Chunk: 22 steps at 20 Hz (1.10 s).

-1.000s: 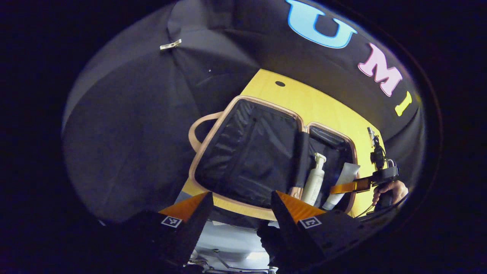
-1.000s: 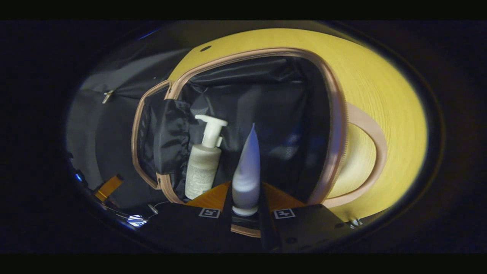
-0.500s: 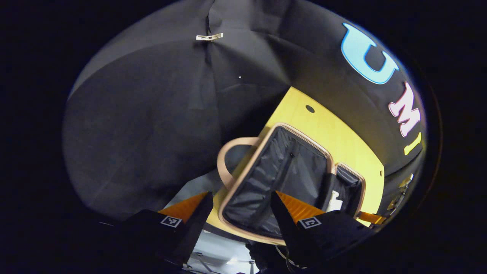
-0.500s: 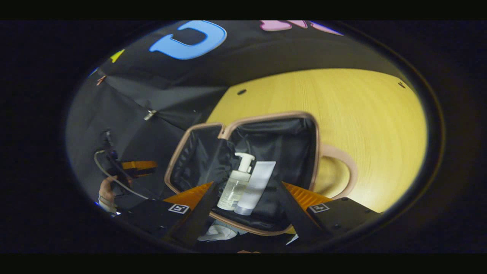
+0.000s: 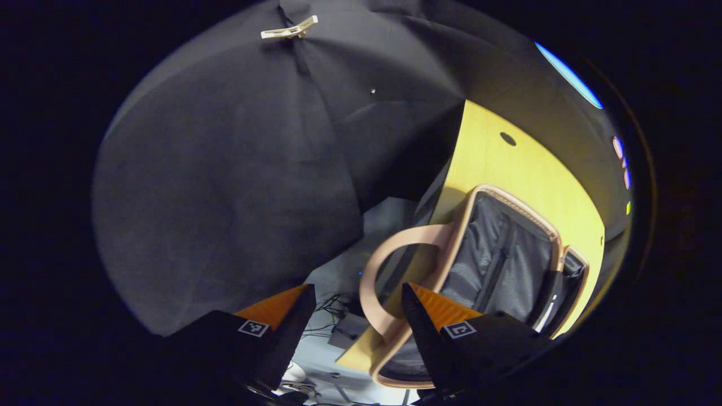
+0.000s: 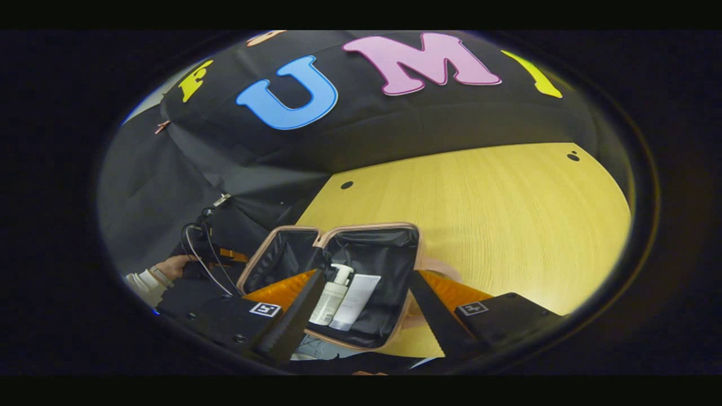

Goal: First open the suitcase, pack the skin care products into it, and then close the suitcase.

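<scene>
A small suitcase (image 6: 369, 256) with pink-beige trim lies open flat on a yellow wooden table (image 6: 507, 225), near the table's front edge. Its two halves are spread side by side, both lined in black fabric. In the right gripper view, two skin care products lie side by side and touching in the right-hand half: one white pump bottle (image 6: 329, 293) and one pale squeeze tube (image 6: 355, 301). The other half looks empty, though part of it is hidden.

The case appears small and light, with a soft lining and a firmer rim, so the free half should swing over easily. The best places to take hold are probably that rim or the looped carry handle (image 5: 383, 276) — one shows in the left gripper view at the outer edge of the empty half, and a second peeks out beside the filled half in the right gripper view. The smooth plastic bottle and tube could slide when the lid comes over.

The right gripper (image 6: 364, 316) hovers above the case, its fingers spread apart and holding nothing. The left gripper (image 5: 352, 324) is also spread wide and empty, with the handle loop lying between its fingers farther off. A hand (image 6: 175, 265) holds that gripper at the left of the right gripper view.

Counted: one suitcase, two products, two handles, two grippers.
</scene>
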{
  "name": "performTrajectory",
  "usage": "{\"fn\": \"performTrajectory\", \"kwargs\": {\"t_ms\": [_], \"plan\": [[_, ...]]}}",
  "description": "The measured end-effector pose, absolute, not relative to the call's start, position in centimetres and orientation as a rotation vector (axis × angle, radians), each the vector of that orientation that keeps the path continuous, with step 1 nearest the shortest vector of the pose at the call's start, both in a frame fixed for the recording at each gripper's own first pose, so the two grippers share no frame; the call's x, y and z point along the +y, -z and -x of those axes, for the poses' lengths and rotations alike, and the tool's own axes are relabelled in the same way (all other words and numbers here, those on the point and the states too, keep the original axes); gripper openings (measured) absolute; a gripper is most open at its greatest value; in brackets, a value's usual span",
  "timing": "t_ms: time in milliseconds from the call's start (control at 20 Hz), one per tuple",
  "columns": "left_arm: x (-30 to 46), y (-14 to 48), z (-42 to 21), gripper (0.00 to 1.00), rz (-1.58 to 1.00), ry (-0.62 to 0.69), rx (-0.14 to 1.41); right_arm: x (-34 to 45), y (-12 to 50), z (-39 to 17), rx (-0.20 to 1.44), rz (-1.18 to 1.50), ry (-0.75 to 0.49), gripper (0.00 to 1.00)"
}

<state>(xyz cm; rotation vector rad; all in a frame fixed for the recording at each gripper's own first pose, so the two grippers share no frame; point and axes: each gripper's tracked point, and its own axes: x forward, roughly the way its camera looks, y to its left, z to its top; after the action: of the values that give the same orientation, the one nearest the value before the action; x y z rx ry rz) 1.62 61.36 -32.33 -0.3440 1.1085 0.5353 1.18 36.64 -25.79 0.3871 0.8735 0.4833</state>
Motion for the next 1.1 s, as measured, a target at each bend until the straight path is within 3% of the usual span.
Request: {"fn": "performTrajectory", "kwargs": {"t_ms": [50,150,200,250,300,500,800,1100], "plan": [[61.8,33.0,-1.7,0.96,0.337,-0.541,1.121,36.3,26.0,-0.9,0.88,-0.386,-0.482,0.97],[62.5,34.7,-2.1,0.96,0.336,-0.55,1.144,35.8,27.1,-0.4,0.902,-0.373,-0.465,0.97],[62.4,35.6,-2.0,0.96,0.349,-0.55,1.169,35.7,27.5,0.0,0.916,-0.368,-0.462,0.87],[61.9,36.7,-2.0,0.95,0.375,-0.536,1.183,35.5,27.5,0.0,0.918,-0.363,-0.459,0.87],[61.5,37.5,-2.1,0.92,0.401,-0.527,1.194,35.3,27.3,-0.3,0.911,-0.362,-0.457,0.97],[60.4,38.2,-3.2,0.2,0.475,-0.505,1.159,34.7,26.9,-0.5,0.905,-0.36,-0.442,0.97],[60.3,33.0,-4.1,0.11,0.423,-0.461,1.037,34.8,26.4,-0.3,0.892,-0.358,-0.44,0.97],[57.8,24.2,-4.4,0.07,0.311,-0.352,0.874,35.4,23.9,-0.5,0.809,-0.329,-0.518,0.97]]}}
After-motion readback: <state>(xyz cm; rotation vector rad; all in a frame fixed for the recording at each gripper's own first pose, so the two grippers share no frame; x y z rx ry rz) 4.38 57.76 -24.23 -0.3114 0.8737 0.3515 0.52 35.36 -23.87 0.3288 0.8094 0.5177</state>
